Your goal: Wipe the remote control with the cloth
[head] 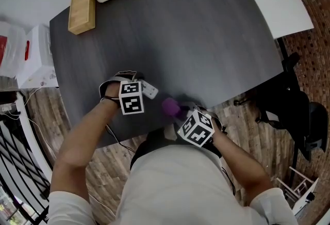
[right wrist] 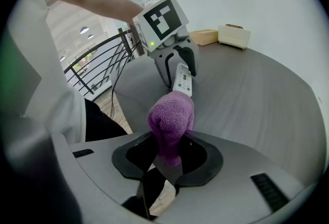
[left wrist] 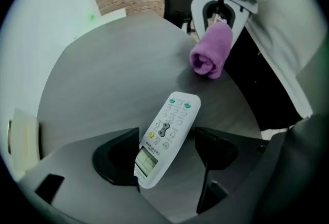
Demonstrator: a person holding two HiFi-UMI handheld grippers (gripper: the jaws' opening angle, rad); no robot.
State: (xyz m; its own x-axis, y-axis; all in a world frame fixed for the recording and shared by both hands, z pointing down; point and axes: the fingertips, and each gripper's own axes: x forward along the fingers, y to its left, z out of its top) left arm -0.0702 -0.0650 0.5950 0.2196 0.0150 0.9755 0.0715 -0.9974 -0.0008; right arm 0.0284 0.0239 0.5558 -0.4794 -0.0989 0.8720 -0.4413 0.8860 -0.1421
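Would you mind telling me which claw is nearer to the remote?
Left. The left claw stands open astride the remote; the right claw, shut on the cloth, sits a little apart from it.

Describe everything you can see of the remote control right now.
The remote control is a slim white plastic handset with rounded ends, a small display at one end, grey and white buttons, one yellow and two green. It seems to lie face up on the dark table, display end between the left gripper's open jaws; one jaw sits at its edge, the other stands clear. The purple cloth, held in the right gripper, is apart from it.
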